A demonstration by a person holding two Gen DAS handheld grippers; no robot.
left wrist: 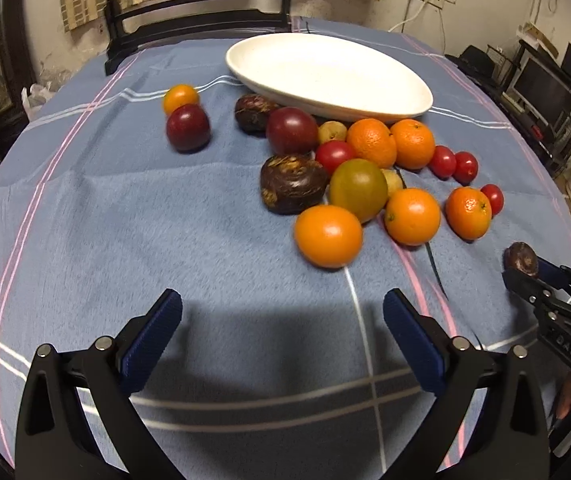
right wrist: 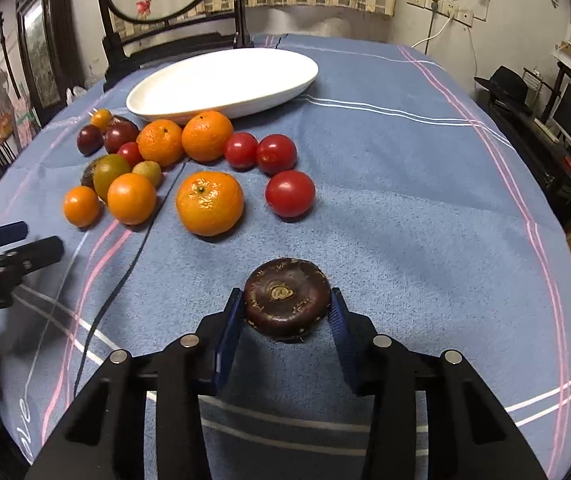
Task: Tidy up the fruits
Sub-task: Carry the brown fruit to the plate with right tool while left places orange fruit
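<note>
Your right gripper (right wrist: 287,312) clamps its jaws on the dark fruit (right wrist: 287,302) low over the table (right wrist: 425,220), ready for the empty dish (right wrist: 221,80), while your left gripper (left wrist: 281,320) waits open-jawed.

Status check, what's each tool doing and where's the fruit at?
Right tool shut on dark brown fruit, low over blue cloth. Left tool open, holding nothing. White dish has no fruit in it. Fruit pile lies before it.

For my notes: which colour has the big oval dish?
White dish, plain; left wrist view shows it best.
</note>
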